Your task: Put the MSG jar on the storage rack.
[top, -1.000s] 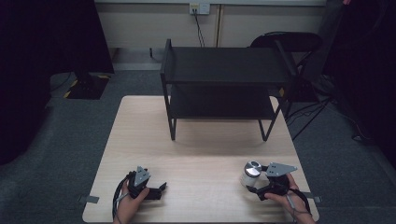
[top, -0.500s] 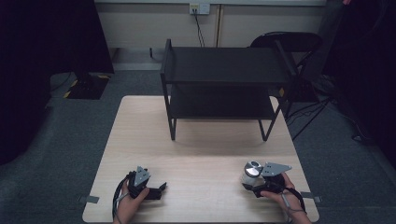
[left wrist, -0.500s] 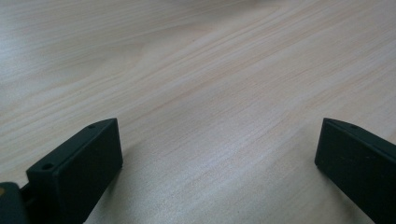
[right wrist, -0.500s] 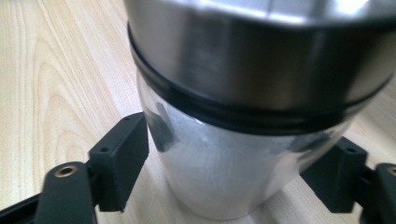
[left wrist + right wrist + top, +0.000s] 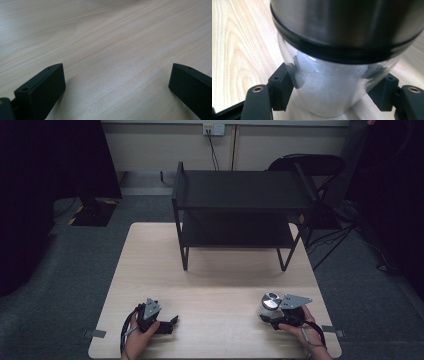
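Overhead, the jar (image 5: 270, 304) with its steel lid stands near the desk (image 5: 220, 270) front-right edge, at the right gripper (image 5: 276, 316); the left gripper (image 5: 167, 322) rests front-left, well apart; the black shelf (image 5: 240, 190) stands behind. Left gripper view: fingers spread wide over bare wood, holding nothing. Right gripper view: both fingers (image 5: 280, 86) bracket the clear body below the lid, seemingly touching. Judgement: squeeze evenly and keep the jar upright.
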Available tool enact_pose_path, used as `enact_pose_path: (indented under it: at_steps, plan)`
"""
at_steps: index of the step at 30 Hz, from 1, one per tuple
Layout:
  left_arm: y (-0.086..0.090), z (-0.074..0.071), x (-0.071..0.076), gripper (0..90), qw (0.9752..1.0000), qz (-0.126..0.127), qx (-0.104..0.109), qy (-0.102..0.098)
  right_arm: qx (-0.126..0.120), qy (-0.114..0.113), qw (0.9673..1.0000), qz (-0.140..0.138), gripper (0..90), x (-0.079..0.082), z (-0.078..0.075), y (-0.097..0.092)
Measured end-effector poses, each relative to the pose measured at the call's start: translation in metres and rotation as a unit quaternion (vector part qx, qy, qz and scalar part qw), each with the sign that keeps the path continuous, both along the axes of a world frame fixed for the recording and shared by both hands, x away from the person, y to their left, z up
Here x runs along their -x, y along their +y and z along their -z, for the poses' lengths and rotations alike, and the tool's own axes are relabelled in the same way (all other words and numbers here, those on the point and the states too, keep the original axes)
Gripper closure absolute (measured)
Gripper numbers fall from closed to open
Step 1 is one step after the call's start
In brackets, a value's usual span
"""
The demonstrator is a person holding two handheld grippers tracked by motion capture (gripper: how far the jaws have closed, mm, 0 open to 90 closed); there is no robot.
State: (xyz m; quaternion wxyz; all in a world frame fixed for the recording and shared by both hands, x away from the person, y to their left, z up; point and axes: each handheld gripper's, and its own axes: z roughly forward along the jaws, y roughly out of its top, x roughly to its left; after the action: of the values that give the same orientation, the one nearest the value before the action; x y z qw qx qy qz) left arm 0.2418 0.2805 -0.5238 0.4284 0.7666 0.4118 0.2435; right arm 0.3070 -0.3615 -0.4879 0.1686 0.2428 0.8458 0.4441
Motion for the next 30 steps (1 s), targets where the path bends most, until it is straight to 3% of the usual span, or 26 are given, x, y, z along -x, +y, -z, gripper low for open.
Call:
enact_pose_path:
  at_steps: [14, 17, 22, 30]
  plan:
    - [0.0, 0.0, 0.0, 0.0, 1.0, 0.0, 0.0, 0.0, 0.004, 0.001, 0.9999, 0.013, 30.9, 0.006, -0.003, 0.002]
    - [0.0, 0.0, 0.0, 0.0, 1.0, 0.0, 0.0, 0.0, -0.006, 0.009, 0.9998, 0.014, 31.0, 0.005, -0.003, -0.001]
    - [0.0, 0.0, 0.0, 0.0, 1.0, 0.0, 0.0, 0.0, -0.013, 0.004, 0.9997, 0.02, 31.0, 0.007, -0.007, -0.003]
    - [0.0, 0.0, 0.0, 0.0, 1.0, 0.0, 0.0, 0.0, -0.009, 0.008, 0.9998, 0.015, 31.0, 0.0, -0.041, 0.003]
